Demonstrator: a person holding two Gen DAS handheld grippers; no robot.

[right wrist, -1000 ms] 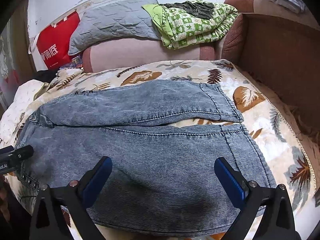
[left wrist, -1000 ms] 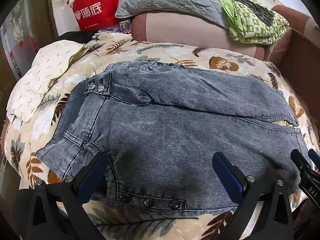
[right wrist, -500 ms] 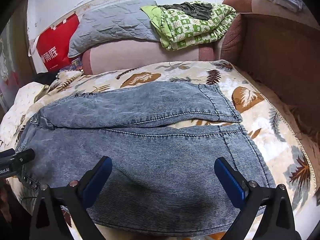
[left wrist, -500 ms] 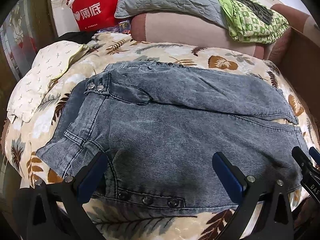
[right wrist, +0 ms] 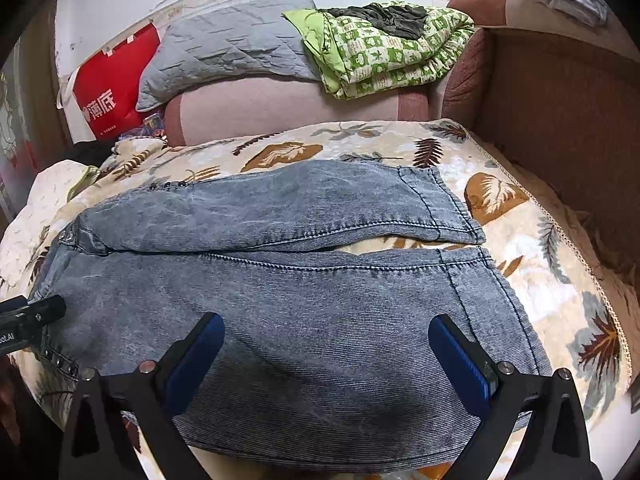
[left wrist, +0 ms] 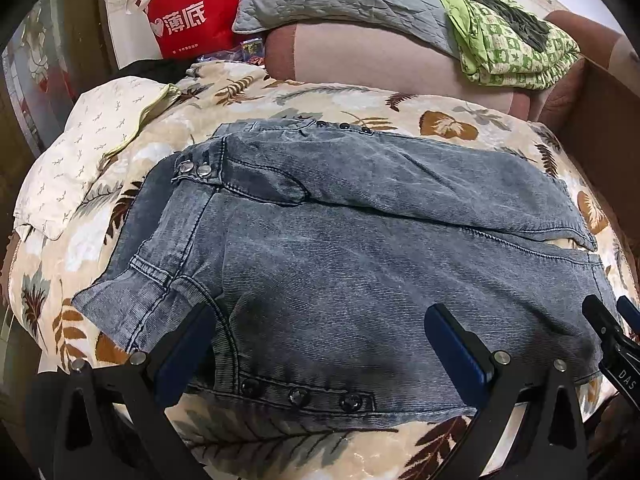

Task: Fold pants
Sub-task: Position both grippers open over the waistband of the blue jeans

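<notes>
I hold both tongs wide and empty: the left tongs [left wrist: 320,344] over the waist end of the pants [left wrist: 360,248], the right tongs [right wrist: 326,344] over the near leg. Ahead, the pants lie flat on the bed [right wrist: 532,248], legs side by side. No fold made yet.

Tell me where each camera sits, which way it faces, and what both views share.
Left wrist: on the open left gripper, above the waistband end of the pants, facing the sofa back; the right gripper's tip shows at right.
Right wrist: on the open right gripper, above the leg end; the left gripper's tip shows at left.
Shared: pants, red bag, green quilt.
</notes>
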